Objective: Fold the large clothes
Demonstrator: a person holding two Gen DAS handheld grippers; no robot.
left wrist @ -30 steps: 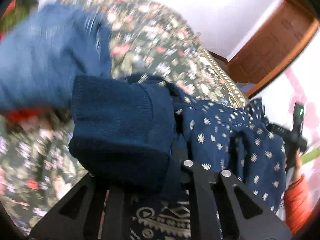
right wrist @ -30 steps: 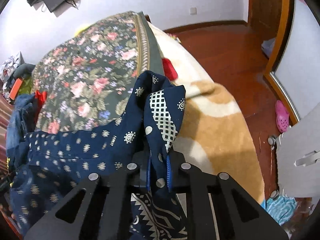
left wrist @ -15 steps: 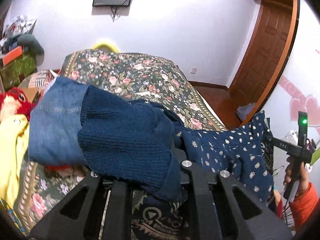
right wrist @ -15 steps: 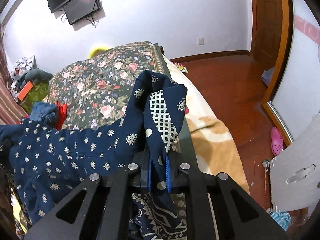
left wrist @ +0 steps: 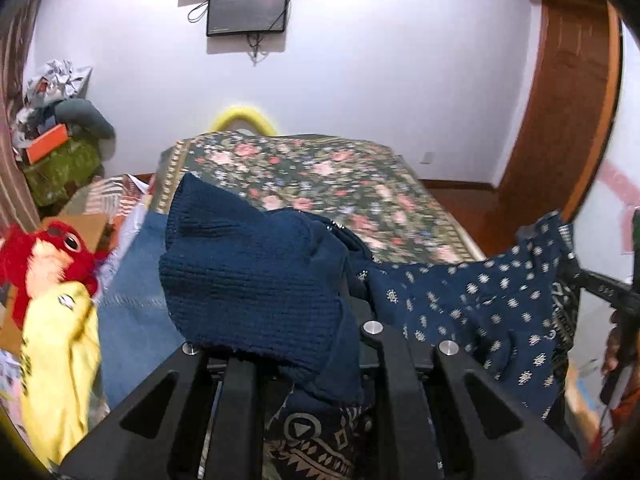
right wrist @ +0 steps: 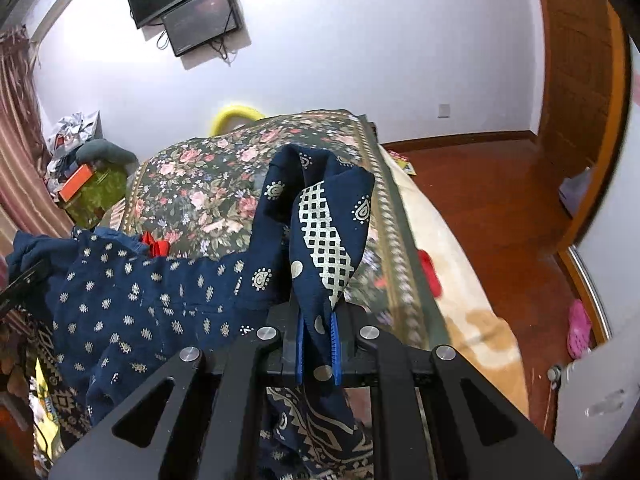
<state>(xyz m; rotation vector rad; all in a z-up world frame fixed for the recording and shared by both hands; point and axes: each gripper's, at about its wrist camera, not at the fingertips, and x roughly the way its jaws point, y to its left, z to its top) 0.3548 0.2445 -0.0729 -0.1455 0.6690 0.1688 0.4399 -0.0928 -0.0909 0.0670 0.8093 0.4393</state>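
Observation:
A large navy garment (left wrist: 472,304) with small cream motifs hangs stretched between my two grippers above the bed. My left gripper (left wrist: 304,344) is shut on its end with a dark blue knitted cuff (left wrist: 248,280), which drapes over the fingers and hides them. My right gripper (right wrist: 318,344) is shut on the other end, a printed corner (right wrist: 328,236) standing up between the blue pads (right wrist: 335,340). The patterned garment (right wrist: 132,304) sags to the left in the right wrist view. The other gripper (left wrist: 608,292) and a person's hand show at the far right of the left wrist view.
A bed with a floral cover (left wrist: 320,176) and a beige blanket (right wrist: 452,280) lies below. Jeans (left wrist: 132,312), a yellow cloth (left wrist: 60,364) and a red plush toy (left wrist: 48,252) sit at its left. Two screens (left wrist: 248,4) hang on the wall. Wooden floor (right wrist: 500,208) and a door (right wrist: 580,88) are to the right.
Both grippers have risen and tipped up with the garment, so the wall and screens now show. The cloth between them hangs lifted off the bed.

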